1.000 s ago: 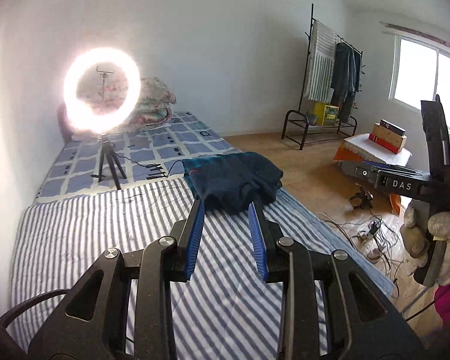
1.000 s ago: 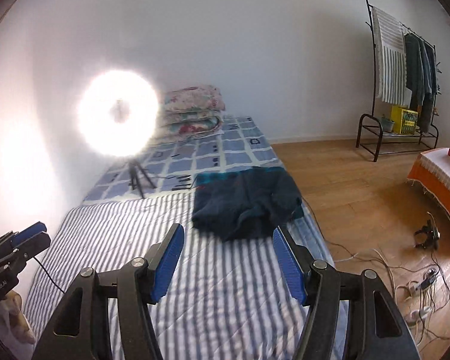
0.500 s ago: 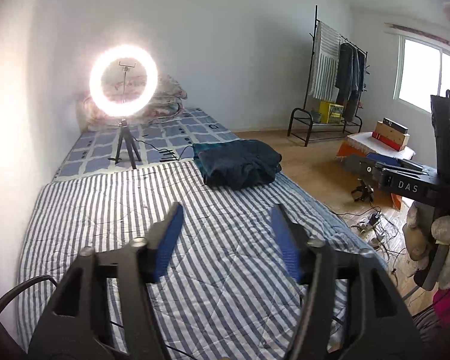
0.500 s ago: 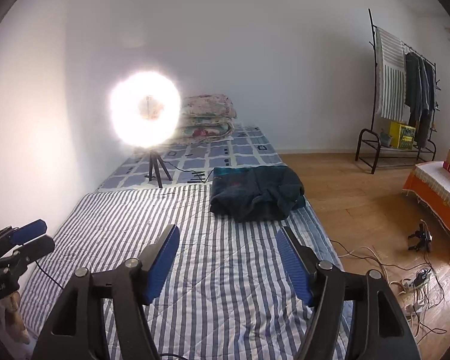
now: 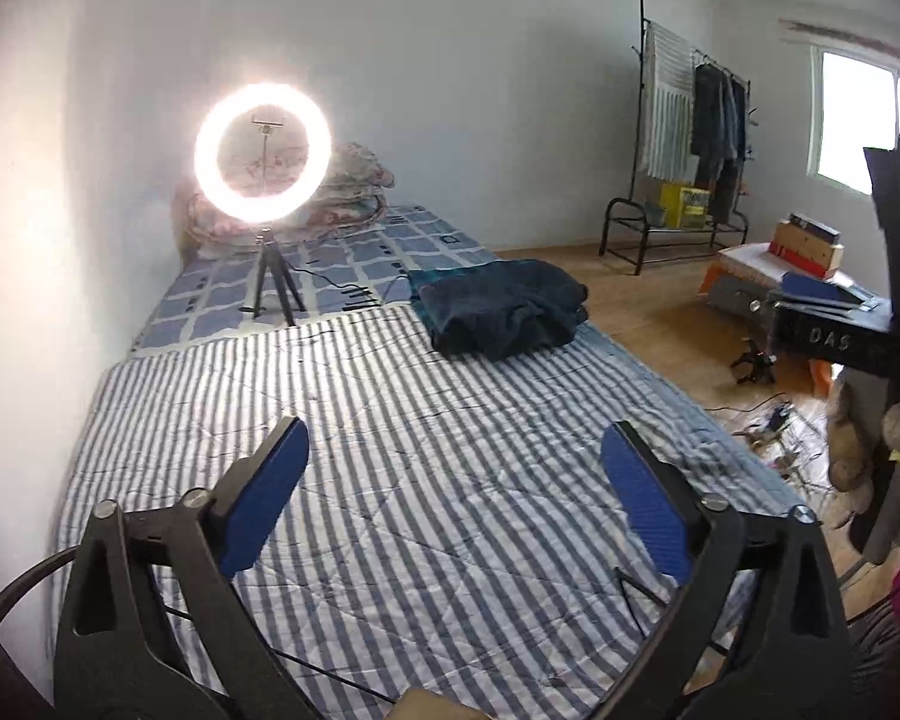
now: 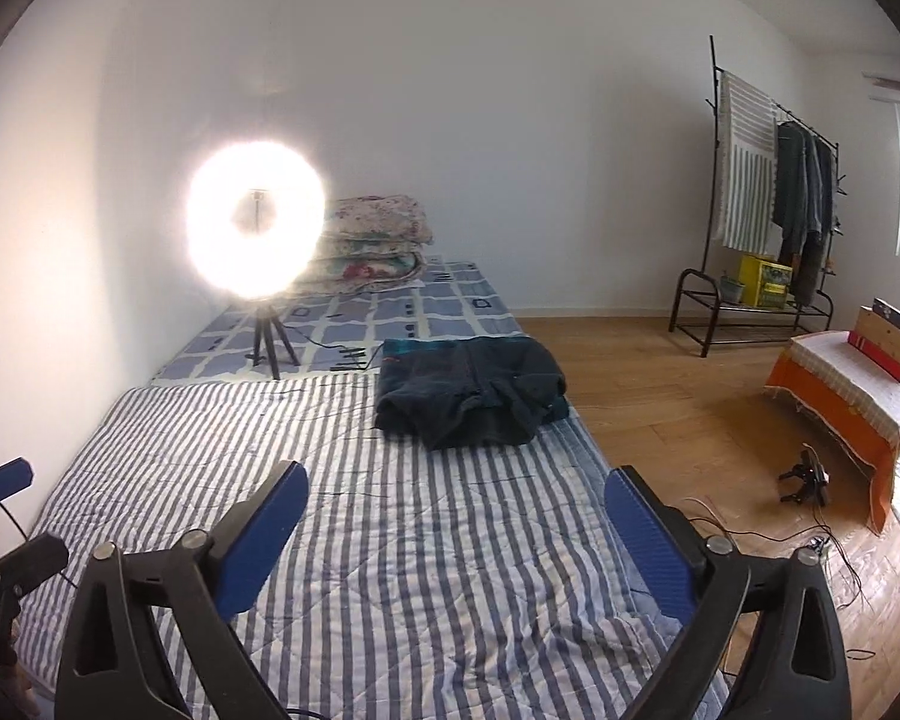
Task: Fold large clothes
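Dark folded garment [image 5: 501,315] [image 6: 471,387] lying at far right edge of striped quilt [image 5: 390,468] [image 6: 390,540], well apart from both tools. Left gripper [image 5: 453,495] spread wide, holding nothing; wider than 1.0 s ago and farther from garment. Right gripper [image 6: 456,531] likewise wide, empty. Lettering on right tool's body reading "DAS", possibly, blurred. Open quilt between tongs and garment. Ring light [image 5: 263,168] [image 6: 255,219] on tripod at far end.

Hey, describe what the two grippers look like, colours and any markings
Both the left gripper and the right gripper have black plastic frames with silver rivets and blue textured pads. The right gripper's body, seen from the left view, bears white letters, DAS.
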